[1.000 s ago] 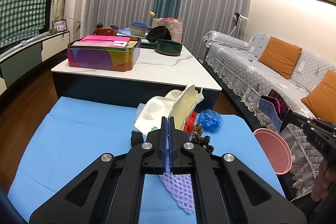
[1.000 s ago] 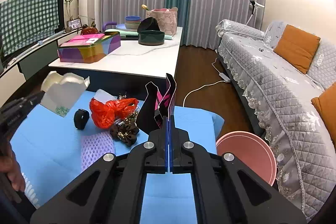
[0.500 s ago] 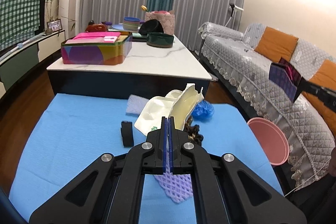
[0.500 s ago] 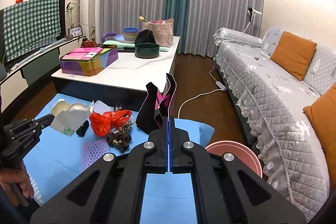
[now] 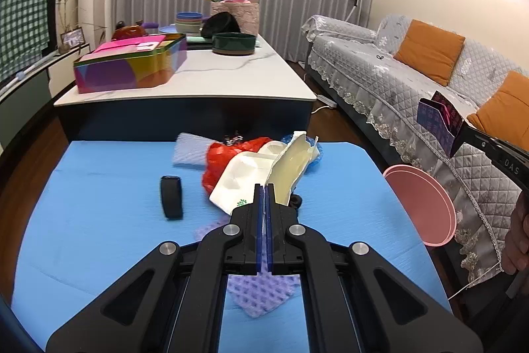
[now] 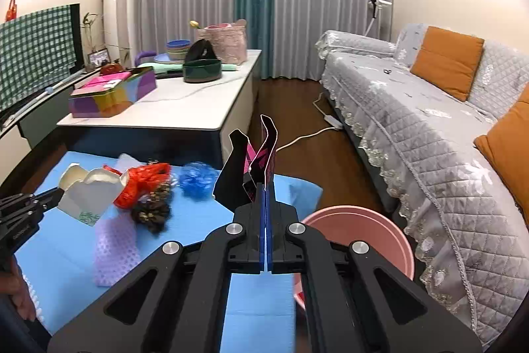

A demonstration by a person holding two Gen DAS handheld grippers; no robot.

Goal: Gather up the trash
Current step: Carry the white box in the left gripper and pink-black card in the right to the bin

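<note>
My left gripper is shut on the edge of a torn white foam food container, held a little above the blue mat. My right gripper is shut on a dark folded carton with pink print. It is raised near the mat's right edge, just short of the pink bin. The left wrist view shows that carton above the bin. On the mat lie a red plastic bag, a blue crumpled wrapper, a purple foam net and a dark frilly bundle.
A small black object lies left of the trash pile. Behind the mat stands a white-topped low table with a colourful tin and bowls. A grey sofa with orange cushions runs along the right. A white cable crosses the wooden floor.
Both grippers shifted with their loads. The carton swung right and higher, near the pink bin. The foam container moved off the pile, and the red bag now shows behind it.
</note>
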